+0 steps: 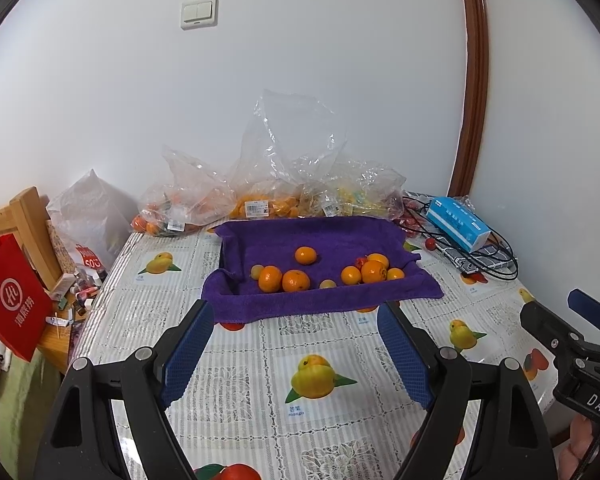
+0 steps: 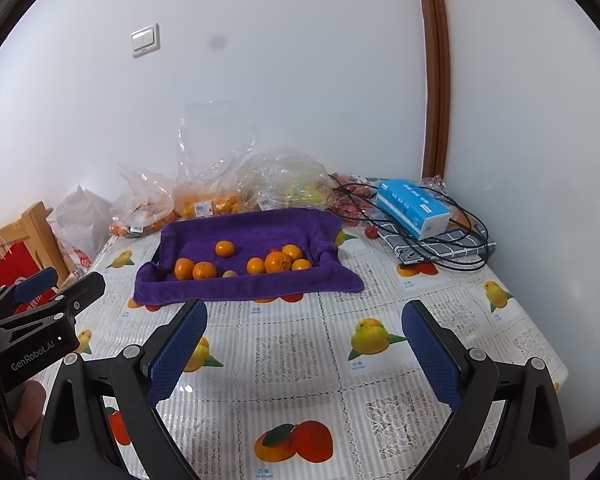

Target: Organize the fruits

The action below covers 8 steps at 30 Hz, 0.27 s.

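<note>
Before the purple towel (image 1: 324, 240), the left gripper (image 1: 300, 328) and right gripper (image 2: 306, 322) hover over the fruit-print tablecloth (image 2: 284, 352), jaws wide apart and empty. Oranges (image 1: 296, 280) lie on the towel; clear fruit bags (image 1: 260, 184) sit behind it.

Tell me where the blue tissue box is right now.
The blue tissue box sits at the table's far right, on a checked cloth among black cables, right of the purple towel.
</note>
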### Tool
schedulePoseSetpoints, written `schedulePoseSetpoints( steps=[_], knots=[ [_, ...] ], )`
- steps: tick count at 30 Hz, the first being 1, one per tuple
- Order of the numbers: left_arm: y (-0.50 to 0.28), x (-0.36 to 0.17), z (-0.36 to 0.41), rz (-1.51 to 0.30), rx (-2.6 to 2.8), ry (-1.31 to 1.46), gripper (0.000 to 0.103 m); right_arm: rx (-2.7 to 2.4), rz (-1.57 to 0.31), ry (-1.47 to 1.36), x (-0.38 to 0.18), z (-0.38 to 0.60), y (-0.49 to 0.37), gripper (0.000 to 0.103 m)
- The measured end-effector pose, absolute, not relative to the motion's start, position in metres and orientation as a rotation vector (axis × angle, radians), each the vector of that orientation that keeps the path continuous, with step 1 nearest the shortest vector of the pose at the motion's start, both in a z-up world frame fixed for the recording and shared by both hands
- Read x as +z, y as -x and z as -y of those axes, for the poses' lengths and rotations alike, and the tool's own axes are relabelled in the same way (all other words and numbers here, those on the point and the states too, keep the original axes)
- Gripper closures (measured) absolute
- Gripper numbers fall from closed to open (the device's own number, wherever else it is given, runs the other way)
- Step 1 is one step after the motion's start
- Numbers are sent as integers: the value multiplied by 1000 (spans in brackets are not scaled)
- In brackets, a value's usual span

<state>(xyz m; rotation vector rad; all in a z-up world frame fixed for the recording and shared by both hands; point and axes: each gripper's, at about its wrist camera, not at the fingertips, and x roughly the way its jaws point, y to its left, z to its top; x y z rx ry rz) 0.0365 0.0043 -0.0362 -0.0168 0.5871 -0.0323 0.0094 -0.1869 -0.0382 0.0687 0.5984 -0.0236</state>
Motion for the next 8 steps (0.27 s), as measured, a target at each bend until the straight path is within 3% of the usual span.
schedulePoseSetpoints(
  steps=[8],
  knots=[
    [-36,-36,-5,-582,-24,17,20,-20,-603,-64,-40,184,-9,6]
  ],
)
